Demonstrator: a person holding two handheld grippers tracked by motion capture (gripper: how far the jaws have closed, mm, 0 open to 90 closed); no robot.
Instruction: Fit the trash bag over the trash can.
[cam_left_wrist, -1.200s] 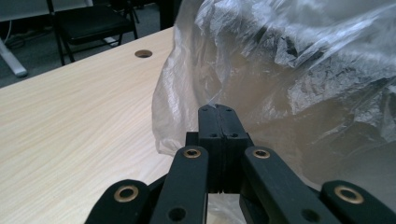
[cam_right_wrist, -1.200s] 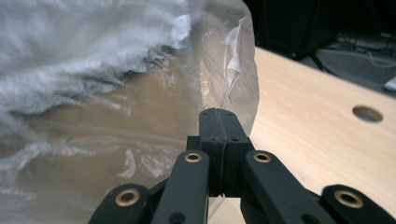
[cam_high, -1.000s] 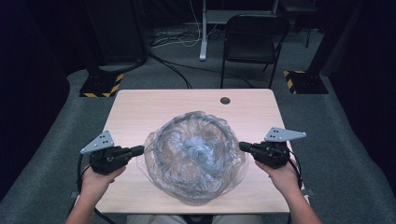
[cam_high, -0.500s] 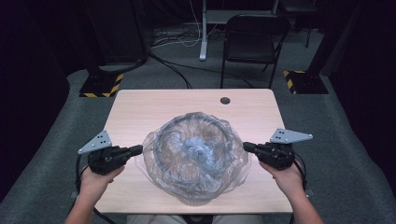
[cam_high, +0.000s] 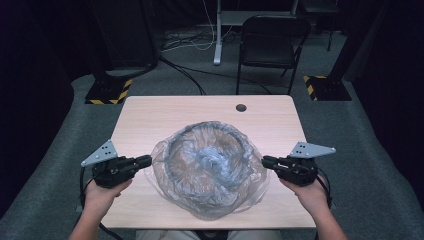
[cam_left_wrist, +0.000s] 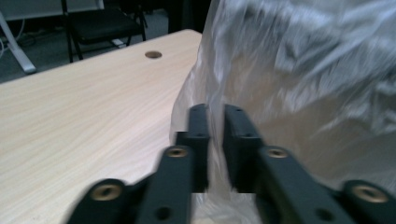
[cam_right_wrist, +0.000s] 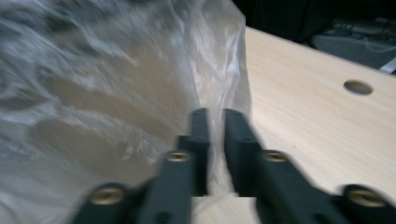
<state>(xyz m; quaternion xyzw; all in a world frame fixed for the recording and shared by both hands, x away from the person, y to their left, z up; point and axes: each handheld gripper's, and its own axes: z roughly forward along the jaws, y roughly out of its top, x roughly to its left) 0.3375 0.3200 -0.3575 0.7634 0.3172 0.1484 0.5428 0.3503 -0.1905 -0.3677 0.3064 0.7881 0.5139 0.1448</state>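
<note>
At the middle of the table (cam_high: 150, 115), a clear plastic bag (cam_high: 210, 170) lies spread over a round, bowl-like shape with something grey bunched inside it. I cannot make out through the film what that grey thing is.

My left gripper (cam_high: 145, 161) sits at the bag's left edge and my right gripper (cam_high: 267, 162) at its right edge, both lying low and pointing in toward the bag.

In the left gripper view, my jaws have just been opening. A fold of the bag (cam_left_wrist: 299, 70) stands in the narrow gap between them, and the fingers (cam_left_wrist: 198, 135) look to have come off the film. The right gripper view shows the same: jaws just parted a little, a strip of bag (cam_right_wrist: 116, 93) running up between them, no firm pinch that I can see. Motion blur softens both views, so a light touch may remain.

I judge this to be the letting-go step, with the bag set down over the bowl and both edges being freed.

The next move, as I read it, calls for wider jaws and a straight draw outward from the bag on each side, so the film does not drag along or lift off.

The cable hole (cam_high: 241, 107) lies beyond the bag, well apart from it.
</note>
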